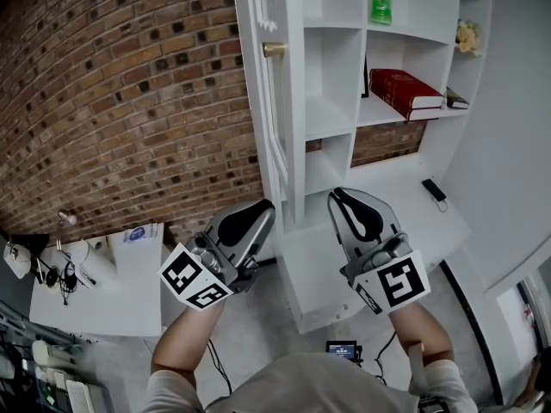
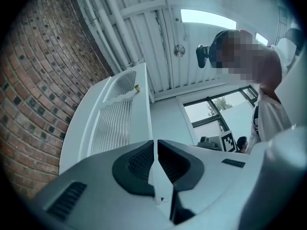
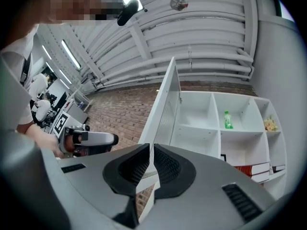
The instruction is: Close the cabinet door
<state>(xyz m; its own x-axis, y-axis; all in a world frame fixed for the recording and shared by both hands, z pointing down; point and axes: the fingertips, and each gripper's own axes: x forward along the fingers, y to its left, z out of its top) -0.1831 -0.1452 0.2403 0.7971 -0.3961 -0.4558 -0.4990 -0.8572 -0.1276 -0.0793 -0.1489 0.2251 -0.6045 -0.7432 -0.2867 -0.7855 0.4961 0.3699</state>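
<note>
The left forearm (image 1: 182, 344) and right forearm (image 1: 428, 332) reach forward side by side; the left gripper (image 1: 255, 213), rolled leftward, has its jaws closed on nothing; the right gripper (image 1: 348, 203), apart from it, likewise holds its jaws together, empty.

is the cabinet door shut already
No, the cabinet door stands wide open, leaving the shelves exposed.
</note>
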